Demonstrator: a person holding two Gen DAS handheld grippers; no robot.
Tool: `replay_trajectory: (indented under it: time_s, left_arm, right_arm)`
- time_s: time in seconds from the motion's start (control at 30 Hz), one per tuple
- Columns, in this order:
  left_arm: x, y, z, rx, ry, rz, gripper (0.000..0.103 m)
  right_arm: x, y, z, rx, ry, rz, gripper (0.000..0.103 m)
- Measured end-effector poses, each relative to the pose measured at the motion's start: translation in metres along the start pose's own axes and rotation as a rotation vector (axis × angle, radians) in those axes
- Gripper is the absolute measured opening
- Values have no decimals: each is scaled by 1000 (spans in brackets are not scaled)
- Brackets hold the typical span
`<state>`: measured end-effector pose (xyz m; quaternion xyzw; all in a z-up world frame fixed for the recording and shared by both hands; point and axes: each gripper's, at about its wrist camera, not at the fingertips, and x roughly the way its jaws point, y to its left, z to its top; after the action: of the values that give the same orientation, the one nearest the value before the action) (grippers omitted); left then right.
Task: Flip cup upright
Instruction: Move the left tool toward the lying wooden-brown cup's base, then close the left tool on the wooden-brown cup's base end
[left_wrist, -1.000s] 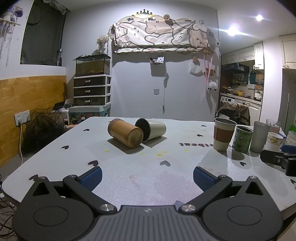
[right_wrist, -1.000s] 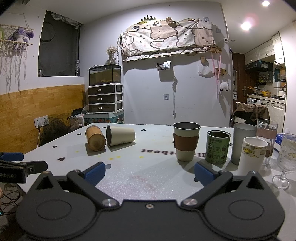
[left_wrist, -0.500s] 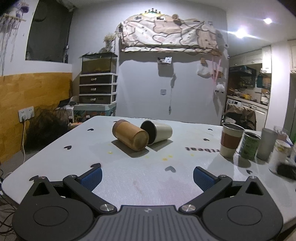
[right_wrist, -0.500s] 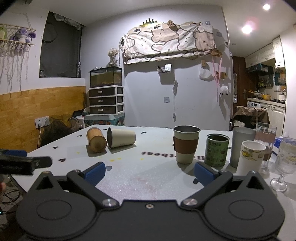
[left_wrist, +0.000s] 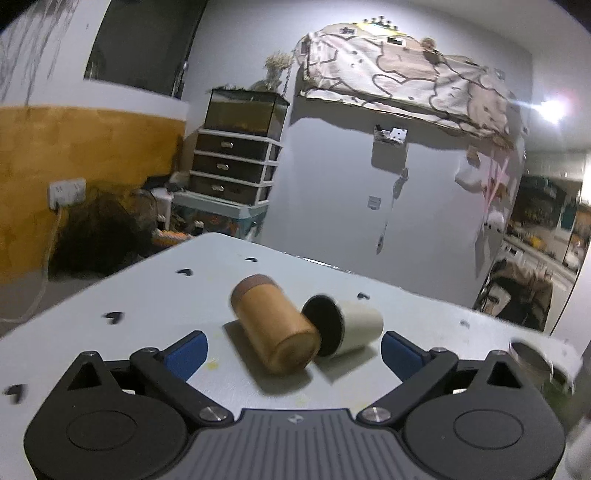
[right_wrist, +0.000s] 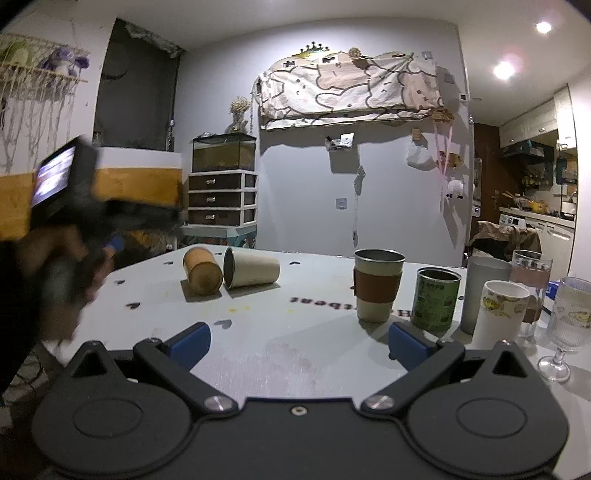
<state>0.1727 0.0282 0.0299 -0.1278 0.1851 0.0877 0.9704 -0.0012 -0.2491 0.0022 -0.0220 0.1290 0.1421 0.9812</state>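
Left gripper (left_wrist: 291, 350): fingers (left_wrist: 184, 354) wide apart, nothing between them, held low over the table (left_wrist: 147, 295) and aimed at two cups lying on their sides. Wooden cup (left_wrist: 275, 326) lies with its closed base toward the left camera; cream cup (left_wrist: 343, 328) lies just beside it on the right, dark mouth facing the wooden cup and touching or nearly touching it; left view is blurred, so contact cannot be confirmed. Both sit toward the far left part of the table, well apart from the upright group. Right gripper (right_wrist: 299, 343): fingers (right_wrist: 188, 341) also spread, empty, over the near edge. Along the right edge stand a sleeved cup (right_wrist: 376, 288), green tin (right_wrist: 437, 299), grey tumbler (right_wrist: 484, 291), white mug (right_wrist: 502, 314) and stemmed glass (right_wrist: 569, 325), all upright.
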Motion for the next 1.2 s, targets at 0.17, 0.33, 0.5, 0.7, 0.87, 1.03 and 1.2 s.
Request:
replay_trajectory:
  time_s: [0.17,0.33,0.5,0.7,0.87,1.03,1.2]
  left_arm:
    - [53,-7,16,-44,74,57,95]
    - [100,-9,22,-82,162,126,94]
    - [122,-14,22,-56,169,230,94]
    - [147,-15,15,-86,243,265,93]
    - [148,-4,10,-156,280,225,72]
    - [131,0,7,-120,290,200,70]
    - [94,1,-4,-12,336,123,70]
  right_arm:
    - [3,-2,-10,8,26,6,103]
    - [4,-9,-17,33,35,-2,103]
    - [5,-17,-22,53,51,-20,103]
    - [5,-22,-28,70,59,-30,103]
    - [2,-31,-29,88,58,-53,103]
    - [2,-35,-29,105,47,-54,103]
    - [3,-39,-30,121,35,-42,103]
